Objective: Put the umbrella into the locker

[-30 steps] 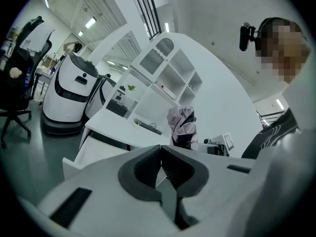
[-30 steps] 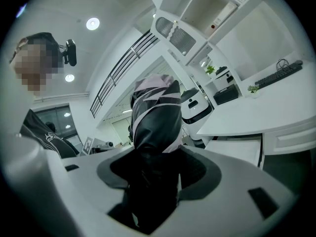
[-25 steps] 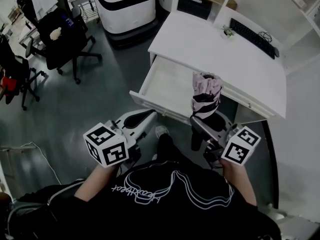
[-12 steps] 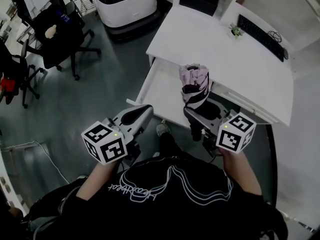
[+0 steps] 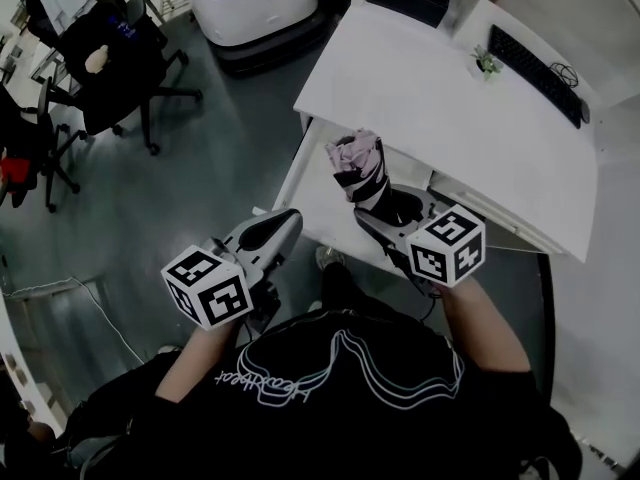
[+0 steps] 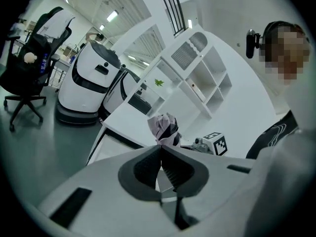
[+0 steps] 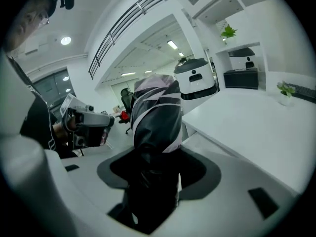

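**Umbrella now over the open drawer**

The right tongs, clamped on the folded umbrella, have swung in from the drawer's right end and dipped. The umbrella now stands tilted above the middle of the drawer, so I'd say it only needs lowering and letting go.

The left tongs are closed on nothing, just outside the drawer's front rim.

The bench overhangs the back of the drawer, and that edge is the one to mind. Left of the drawer there is only open floor.
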{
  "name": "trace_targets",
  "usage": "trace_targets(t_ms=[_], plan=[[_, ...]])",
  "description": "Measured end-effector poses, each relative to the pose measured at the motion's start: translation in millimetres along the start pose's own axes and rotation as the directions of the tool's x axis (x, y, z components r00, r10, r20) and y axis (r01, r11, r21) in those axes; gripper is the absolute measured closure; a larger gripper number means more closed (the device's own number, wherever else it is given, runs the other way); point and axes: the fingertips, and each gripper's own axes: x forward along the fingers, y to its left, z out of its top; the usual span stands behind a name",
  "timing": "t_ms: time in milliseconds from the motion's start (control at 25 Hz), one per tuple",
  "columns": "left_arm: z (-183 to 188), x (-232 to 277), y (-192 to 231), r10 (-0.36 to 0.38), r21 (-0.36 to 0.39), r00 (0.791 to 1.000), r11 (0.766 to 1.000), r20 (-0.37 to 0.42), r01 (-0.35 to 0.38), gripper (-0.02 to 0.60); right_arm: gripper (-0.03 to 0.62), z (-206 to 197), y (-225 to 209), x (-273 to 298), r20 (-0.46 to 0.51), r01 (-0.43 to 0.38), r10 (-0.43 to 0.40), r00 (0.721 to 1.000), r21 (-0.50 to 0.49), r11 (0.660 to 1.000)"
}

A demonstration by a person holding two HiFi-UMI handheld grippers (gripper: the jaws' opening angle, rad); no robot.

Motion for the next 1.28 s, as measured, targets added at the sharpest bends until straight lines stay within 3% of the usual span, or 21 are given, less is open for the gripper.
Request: trace_targets(t_ms=[200, 400, 800, 1000, 1120, 1280], plan=[[3, 5, 23, 0.032, -0.019, 0.999, 0.999, -0.003, -0.032, 0.575, 0.352, -24, -23, 38, -0.115, 0.012, -0.013, 0.993, -0.008, 1.0], [10, 7, 39, 0.055, -0.039, 0.999, 0.998, 0.0, -0.055, 0.575, 0.352, -49, -42, 76, -0.249, 0.019, -0.04, 0.968, -0.086, 0.996], [17, 2, 71, 0.118, -0.062, 0.993, 0.991, 0.005, -0.117, 0.575, 0.352, -113, -82, 138, -0.466, -0.012, -0.112, 0.877, -0.255, 0.967], [16, -4, 83, 0.156, -0.075, 0.988, 0.985, -0.003, -0.156, 0.576, 0.352, -147, -105, 164, -0.532, -0.032, -0.178, 0.828, -0.361, 0.932], [13, -8, 89, 0.18, -0.084, 0.983, 0.98, -0.013, -0.181, 0.575, 0.352, -164, -116, 176, -0.565, -0.025, -0.208, 0.799, -0.376, 0.926], [8, -12, 96, 0.205, -0.091, 0.978, 0.974, -0.024, -0.206, 0.576, 0.352, -175, -125, 187, -0.577, -0.022, -0.234, 0.783, -0.401, 0.916]])
